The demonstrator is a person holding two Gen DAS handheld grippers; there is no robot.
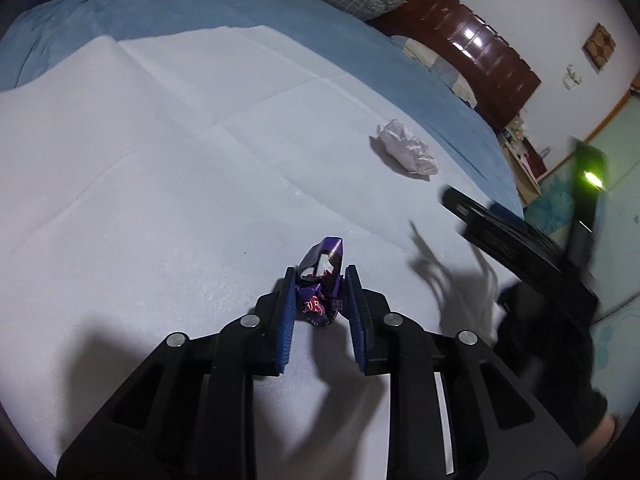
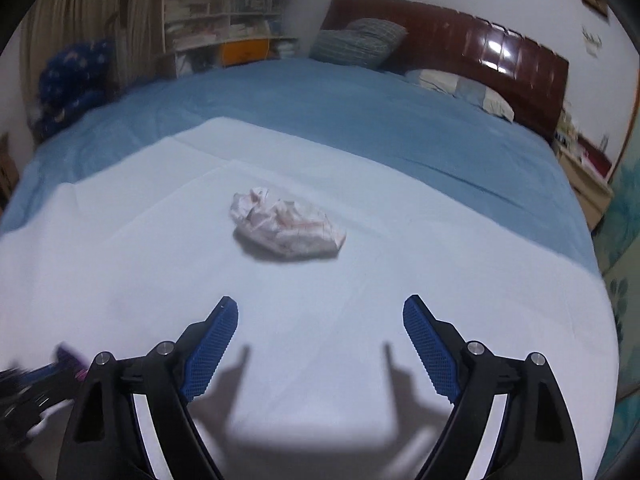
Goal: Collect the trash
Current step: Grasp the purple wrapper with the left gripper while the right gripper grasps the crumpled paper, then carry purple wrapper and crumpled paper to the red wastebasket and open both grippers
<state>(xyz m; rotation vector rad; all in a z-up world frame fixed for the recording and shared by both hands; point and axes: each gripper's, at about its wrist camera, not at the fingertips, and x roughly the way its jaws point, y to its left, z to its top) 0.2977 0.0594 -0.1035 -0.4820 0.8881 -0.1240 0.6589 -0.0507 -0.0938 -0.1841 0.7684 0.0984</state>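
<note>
Purple foil identifies the first item: a crumpled snack wrapper (image 1: 320, 300) sits between the blue pads of the left gripper (image 1: 320, 312), which is clenched on it, both pads pressing its sides. The wrapper's upper end projects beyond the fingertips; its lower part is at or just above the white sheet (image 1: 160, 160) laid over the blue bed (image 1: 200, 12), and whether it touches cannot be told. This half of the task is at the grasp stage: one piece of trash is secured but not yet carried off.

Ahead and to the right of the left gripper, well apart from it, lies a crumpled white paper ball (image 1: 406, 152) on the same sheet. Further right, at the frame edge, the dark blurred body of the right gripper (image 1: 520, 236) is visible.

In the right wrist view, the right gripper (image 2: 320, 320) is released, jaws spread wide with nothing between them. The paper ball (image 2: 286, 228) lies straight ahead of the fingertips, slightly left of centre, with a clear gap between. No bin or bag is in view.

Next move, as judged: advance the right gripper forward and down until the pads straddle the paper ball, then close. The paper is light and springy, so a centred, low grip is advisable. The left gripper should hold its clamp; foil can slip.
</note>
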